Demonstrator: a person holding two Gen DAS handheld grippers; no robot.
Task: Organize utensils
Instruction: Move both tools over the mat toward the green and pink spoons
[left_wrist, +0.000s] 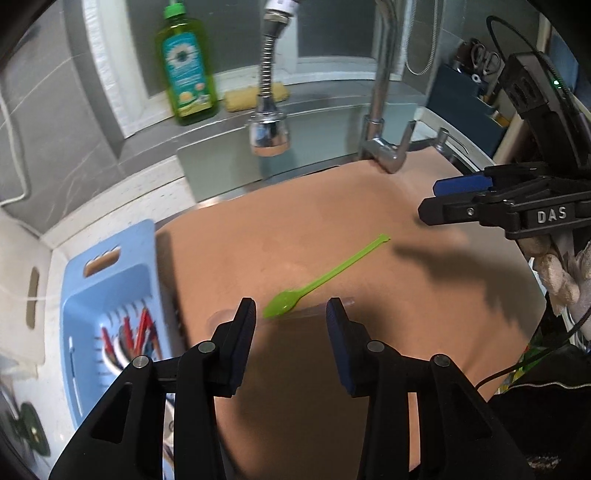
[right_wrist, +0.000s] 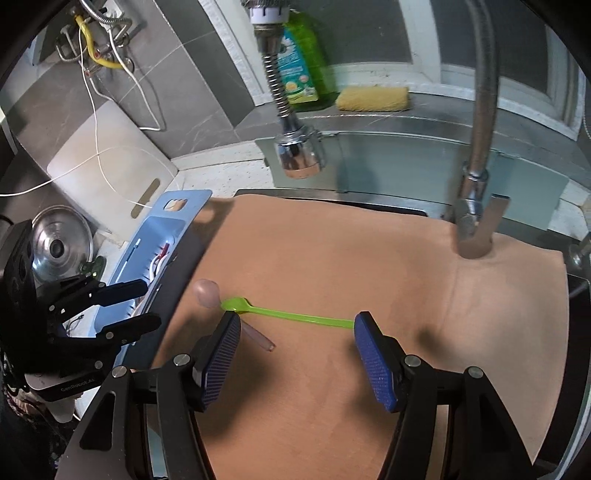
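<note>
Nearest, the left gripper (left_wrist: 291, 308) is hovering with its fingers spread apart and nothing between them, just above the bowl of a green plastic spoon (left_wrist: 321, 278) that is lying flat on the tan mat (left_wrist: 332, 387). A clear plastic spoon (right_wrist: 210, 295) is lying partly under the green one, its bowl toward the basket and its handle angling back toward the right gripper (right_wrist: 293, 321), which is also standing wide open and empty, its blue pads flanking the green spoon without touching it. To the left, a blue slotted basket (left_wrist: 110, 280) is sitting on the counter beside the mat, holding red and white utensils (left_wrist: 129, 339). Farther back, a chrome sprayer head (left_wrist: 267, 134) is hanging over the mat beside the faucet base (left_wrist: 384, 151). Farthest off, a green dish-soap bottle (left_wrist: 186, 66) and a yellow sponge (left_wrist: 255, 96) are resting on the ledge.
</note>
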